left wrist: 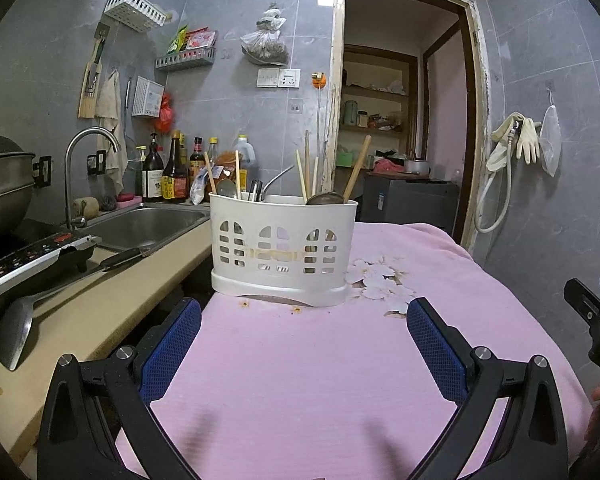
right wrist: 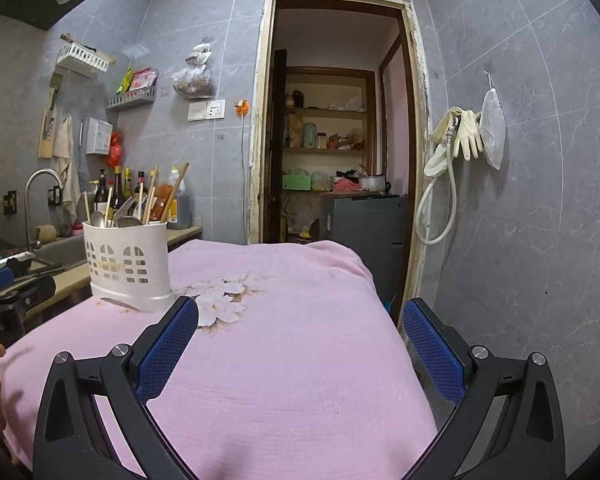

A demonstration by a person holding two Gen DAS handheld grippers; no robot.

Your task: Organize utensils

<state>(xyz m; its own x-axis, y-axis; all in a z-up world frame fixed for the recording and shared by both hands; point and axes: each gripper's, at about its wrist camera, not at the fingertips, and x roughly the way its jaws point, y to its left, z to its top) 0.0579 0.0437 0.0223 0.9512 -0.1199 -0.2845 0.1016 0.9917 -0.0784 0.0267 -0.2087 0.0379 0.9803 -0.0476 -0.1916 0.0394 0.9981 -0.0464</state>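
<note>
both the left tongs [left wrist: 304,344] and the right tongs [right wrist: 300,344] gape wide, empty. the white utensil holder [left wrist: 282,246] stands on the pink cloth [left wrist: 300,360]. the left tongs' body reads "robot.ai".

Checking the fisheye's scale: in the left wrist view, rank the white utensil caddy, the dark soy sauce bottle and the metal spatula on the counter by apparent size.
1. White slotted plastic utensil caddy
2. Metal spatula, though its nearness inflates it
3. Dark soy sauce bottle
</note>
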